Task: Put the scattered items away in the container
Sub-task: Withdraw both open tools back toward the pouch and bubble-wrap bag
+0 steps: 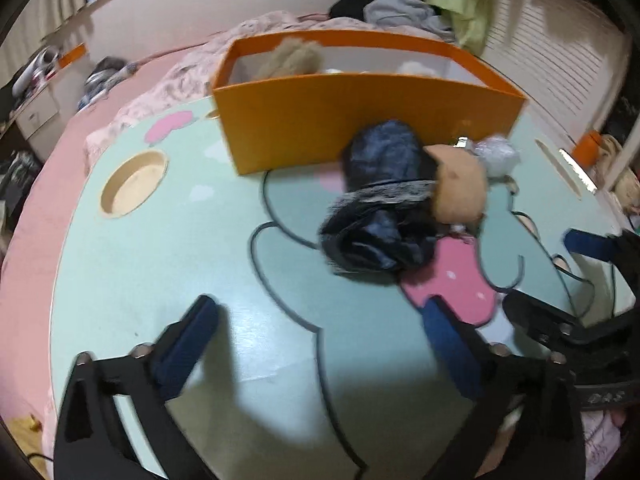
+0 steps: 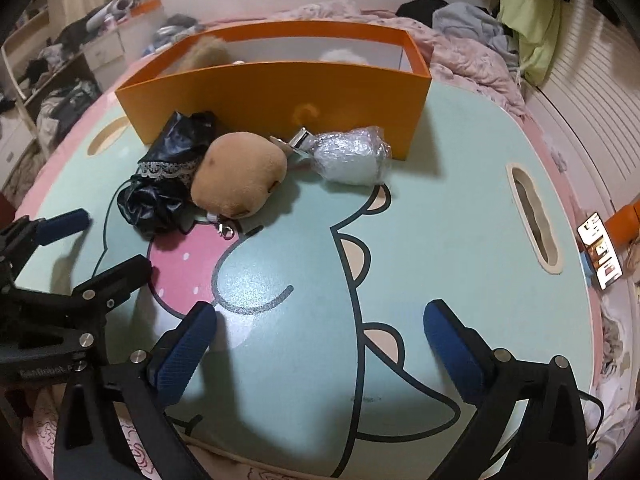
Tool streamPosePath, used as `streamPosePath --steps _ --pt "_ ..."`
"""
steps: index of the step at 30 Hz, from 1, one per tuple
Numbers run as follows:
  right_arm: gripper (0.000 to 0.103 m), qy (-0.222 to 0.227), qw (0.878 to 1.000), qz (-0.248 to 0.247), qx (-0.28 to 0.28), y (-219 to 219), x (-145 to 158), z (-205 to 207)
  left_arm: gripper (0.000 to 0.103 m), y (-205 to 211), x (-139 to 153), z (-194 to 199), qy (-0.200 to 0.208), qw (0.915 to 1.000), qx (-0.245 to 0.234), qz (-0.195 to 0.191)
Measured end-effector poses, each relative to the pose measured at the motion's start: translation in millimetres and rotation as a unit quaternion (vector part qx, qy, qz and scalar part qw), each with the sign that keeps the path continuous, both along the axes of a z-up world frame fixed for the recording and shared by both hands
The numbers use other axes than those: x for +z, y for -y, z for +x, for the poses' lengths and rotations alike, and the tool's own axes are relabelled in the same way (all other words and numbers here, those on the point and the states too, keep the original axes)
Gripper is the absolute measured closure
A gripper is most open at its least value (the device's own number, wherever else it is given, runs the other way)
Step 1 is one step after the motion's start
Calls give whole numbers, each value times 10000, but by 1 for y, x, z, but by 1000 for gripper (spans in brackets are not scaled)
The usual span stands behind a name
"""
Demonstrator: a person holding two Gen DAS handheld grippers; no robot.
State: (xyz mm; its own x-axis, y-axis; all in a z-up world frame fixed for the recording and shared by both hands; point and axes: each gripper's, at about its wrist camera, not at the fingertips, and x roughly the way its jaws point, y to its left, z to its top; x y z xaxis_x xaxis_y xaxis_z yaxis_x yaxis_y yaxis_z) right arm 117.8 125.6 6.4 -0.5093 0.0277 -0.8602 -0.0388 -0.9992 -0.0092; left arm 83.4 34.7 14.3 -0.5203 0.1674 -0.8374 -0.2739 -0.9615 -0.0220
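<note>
An orange box (image 1: 360, 120) (image 2: 280, 96) stands at the far side of a mint cartoon lap table (image 1: 160, 264) (image 2: 440, 240), with a brown fluffy toy (image 1: 292, 58) and a white item (image 2: 344, 56) inside. In front of it lie a folded black umbrella (image 1: 380, 200) (image 2: 168, 176), a tan plush (image 1: 460, 188) (image 2: 240, 176) and a clear plastic-wrapped bundle (image 1: 496, 154) (image 2: 352, 156). My left gripper (image 1: 320, 324) (image 2: 104, 240) is open and empty, short of the umbrella. My right gripper (image 2: 320, 328) (image 1: 556, 268) is open and empty over the table.
The table sits on a pink bed (image 1: 28, 280). It has a round cup recess (image 1: 134, 186) at left and a slot (image 2: 534, 216) at right. A small metal clip (image 2: 300, 138) lies by the box. Clothes (image 2: 472, 24) are piled behind; a phone (image 2: 600, 256) lies at right.
</note>
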Motion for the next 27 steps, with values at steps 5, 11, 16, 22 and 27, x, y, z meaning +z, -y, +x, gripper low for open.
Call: streamPosePath --steps 5,11,16,22,27 --pt "0 3 10000 13 1 2 0 1 0 0 3 0 -3 10000 -12 -20" --pt "0 69 10000 7 43 3 -2 1 0 -1 1 -2 27 10000 -66 -31" --pt "0 53 9999 1 96 3 -4 -2 0 -3 -3 -5 -63 9996 -277 -3" --pt "0 21 9999 1 98 3 -4 -3 0 -5 -4 -5 -104 9996 -259 -5" --pt "0 -9 10000 -3 71 1 -4 -4 0 -4 -4 -4 -139 9999 -90 -7"
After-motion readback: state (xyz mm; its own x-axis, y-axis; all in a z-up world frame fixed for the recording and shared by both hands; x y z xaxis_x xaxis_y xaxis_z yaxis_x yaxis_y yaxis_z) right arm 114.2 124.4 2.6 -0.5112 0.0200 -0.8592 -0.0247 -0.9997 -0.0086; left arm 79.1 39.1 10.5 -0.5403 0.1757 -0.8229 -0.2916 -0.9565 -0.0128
